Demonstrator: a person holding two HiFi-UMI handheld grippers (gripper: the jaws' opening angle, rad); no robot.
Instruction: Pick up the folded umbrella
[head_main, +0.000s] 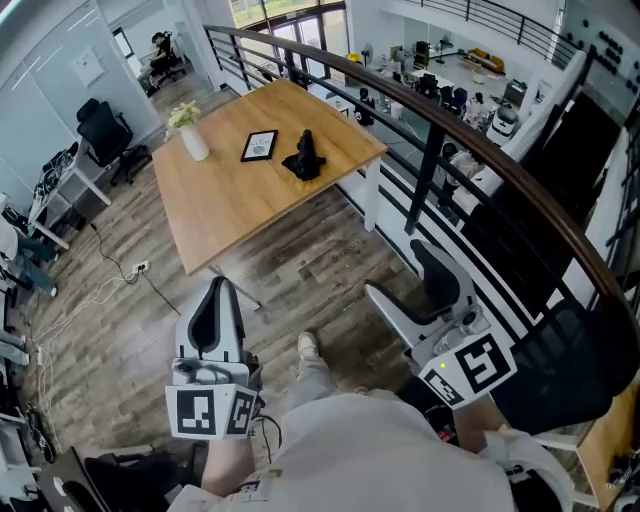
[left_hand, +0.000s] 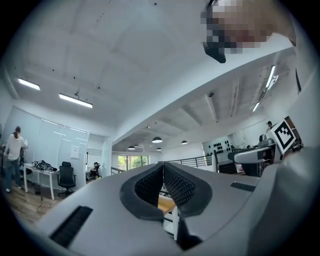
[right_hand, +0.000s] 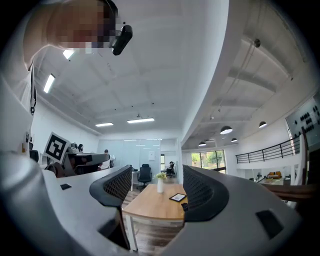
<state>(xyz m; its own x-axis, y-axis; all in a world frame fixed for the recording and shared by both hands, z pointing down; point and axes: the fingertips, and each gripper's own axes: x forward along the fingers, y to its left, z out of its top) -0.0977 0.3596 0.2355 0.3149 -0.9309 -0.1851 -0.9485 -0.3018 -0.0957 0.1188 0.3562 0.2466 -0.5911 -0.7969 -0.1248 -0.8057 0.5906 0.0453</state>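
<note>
The folded umbrella (head_main: 304, 157) is a black bundle lying on the wooden table (head_main: 220, 200), near its right edge. Both grippers are held low and close to the person, well short of the table. My left gripper (head_main: 218, 284) is shut, pads meeting with nothing between them (left_hand: 163, 168). My right gripper (head_main: 398, 268) stands open and empty. In the right gripper view the right gripper (right_hand: 157, 175) frames the table (right_hand: 150, 206), and only a sliver of the umbrella (right_hand: 184, 205) shows beside the right-hand jaw.
A white vase with flowers (head_main: 193, 140) and a black-framed picture (head_main: 260, 145) stand on the table left of the umbrella. A dark curved railing (head_main: 450, 125) runs along the right. Office chairs (head_main: 105, 130) and desks line the left wall; a cable (head_main: 120, 275) lies on the floor.
</note>
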